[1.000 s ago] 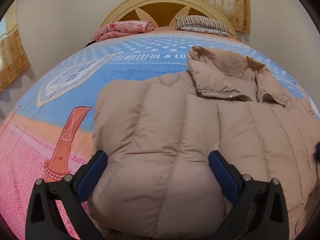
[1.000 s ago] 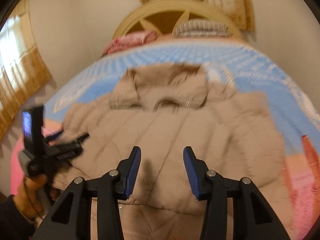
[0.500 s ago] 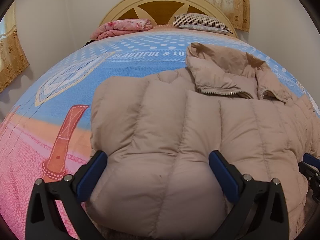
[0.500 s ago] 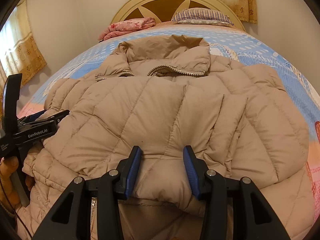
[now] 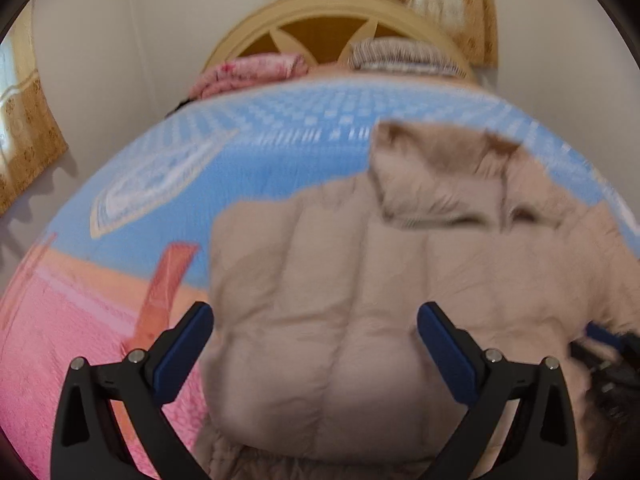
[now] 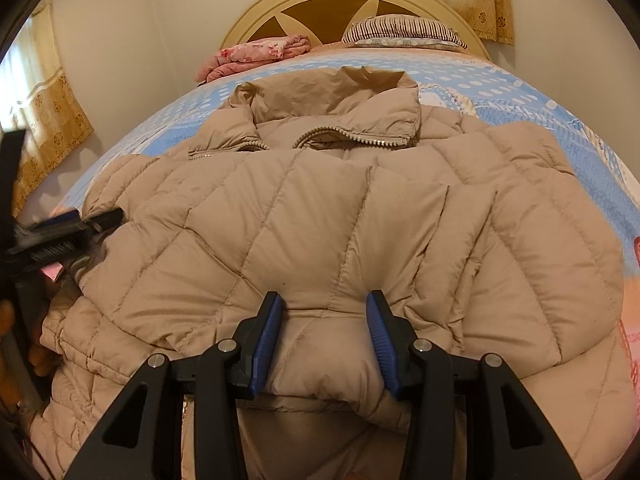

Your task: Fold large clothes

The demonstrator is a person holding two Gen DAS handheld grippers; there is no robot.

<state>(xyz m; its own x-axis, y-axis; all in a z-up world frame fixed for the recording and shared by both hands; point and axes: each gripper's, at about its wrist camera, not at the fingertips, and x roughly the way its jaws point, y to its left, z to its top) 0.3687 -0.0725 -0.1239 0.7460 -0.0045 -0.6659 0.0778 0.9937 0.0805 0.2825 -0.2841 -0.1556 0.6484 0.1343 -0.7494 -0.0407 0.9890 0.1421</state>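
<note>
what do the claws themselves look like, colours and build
Both match: the left claw and right claw have matte black angular frames with triangular cut-outs, silver round bolts at the joints, and blue ribbed pads lining the fingers. No cables or markings show.

Striped pillow [image 6: 404,32] beside folded pink blanket [image 6: 256,54].

A home bedroom. A bed with a blue, orange and pink printed bedspread [image 6: 500,80] fills both views. At twelve o'clock stands an arched cream headboard [image 6: 352,4], with a striped pillow [image 6: 404,32] and a folded pink floral blanket [image 6: 256,54] before it. Gold patterned curtains [image 6: 48,120] hang at nine and one o'clock.
</note>
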